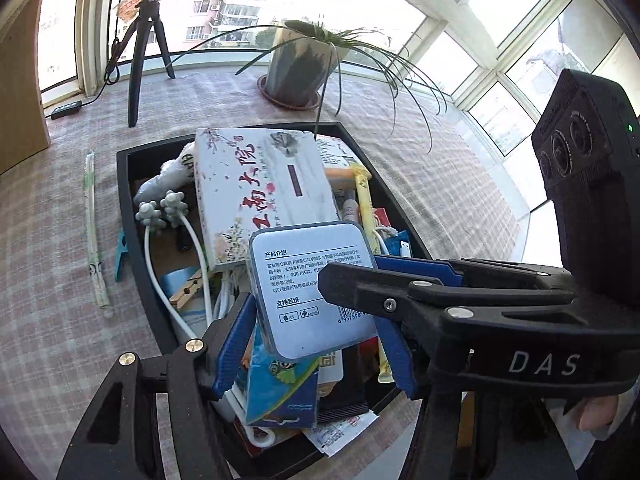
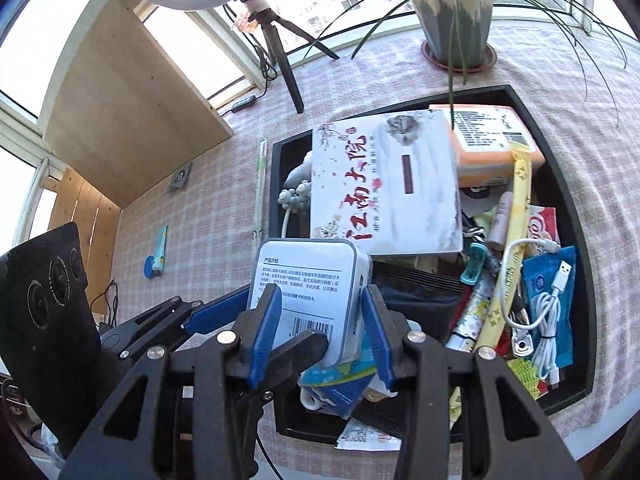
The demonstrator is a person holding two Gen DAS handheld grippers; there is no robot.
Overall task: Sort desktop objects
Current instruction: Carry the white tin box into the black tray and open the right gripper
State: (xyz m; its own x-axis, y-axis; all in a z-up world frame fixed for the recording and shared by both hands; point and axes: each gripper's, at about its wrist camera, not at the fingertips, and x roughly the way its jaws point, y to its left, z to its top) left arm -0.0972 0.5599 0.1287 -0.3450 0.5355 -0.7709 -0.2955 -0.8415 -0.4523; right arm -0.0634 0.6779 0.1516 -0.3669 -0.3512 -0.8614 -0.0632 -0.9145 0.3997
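A small silver tin (image 1: 310,280) with printed text and a barcode is held over a black tray (image 1: 124,184) full of mixed items. Both grippers close on it. My left gripper (image 1: 312,340) has a blue pad on each side of the tin. My right gripper (image 2: 324,324) grips the same tin (image 2: 308,280) by its sides from the near end. The right gripper also shows in the left wrist view (image 1: 360,280), crossing over the tin from the right. A white floral box (image 2: 384,188) lies in the tray (image 2: 568,208) behind the tin.
The tray holds an orange box (image 2: 488,140), a white USB cable (image 2: 548,308), a yellow sachet (image 2: 516,232) and several small packets. Wrapped chopsticks (image 1: 94,232) and a blue clip (image 1: 121,256) lie left of the tray. A potted plant (image 1: 300,64) and tripod (image 1: 140,52) stand behind.
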